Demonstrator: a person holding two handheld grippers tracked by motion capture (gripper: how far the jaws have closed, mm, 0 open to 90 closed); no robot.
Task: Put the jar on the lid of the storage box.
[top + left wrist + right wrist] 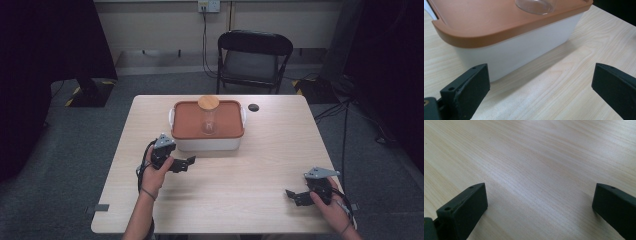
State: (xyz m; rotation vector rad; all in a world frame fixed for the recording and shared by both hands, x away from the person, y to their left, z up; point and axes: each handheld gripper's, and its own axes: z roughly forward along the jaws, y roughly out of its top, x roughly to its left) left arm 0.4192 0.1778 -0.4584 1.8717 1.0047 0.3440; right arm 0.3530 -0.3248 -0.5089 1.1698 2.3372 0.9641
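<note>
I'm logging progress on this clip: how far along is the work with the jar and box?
Nothing looks done yet: the glass jar stands upright, cork-lidded, on the box's orange lid. In hand: the left gripper, jaws open, points at the white box. The right gripper rests open near the table edge. Grasping remains.

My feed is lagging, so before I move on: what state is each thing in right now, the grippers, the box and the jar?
Left gripper: open, empty, close to the box's front wall.
Right gripper: open, empty, low over bare table.
White rectangular box: closed, on the table.
Terracotta-orange lid: seated on the box.
Clear glass jar: upright on the lid, looks empty.
Round wooden jar lid: on the jar.
Black folding chair: unfolded, unoccupied.
</note>
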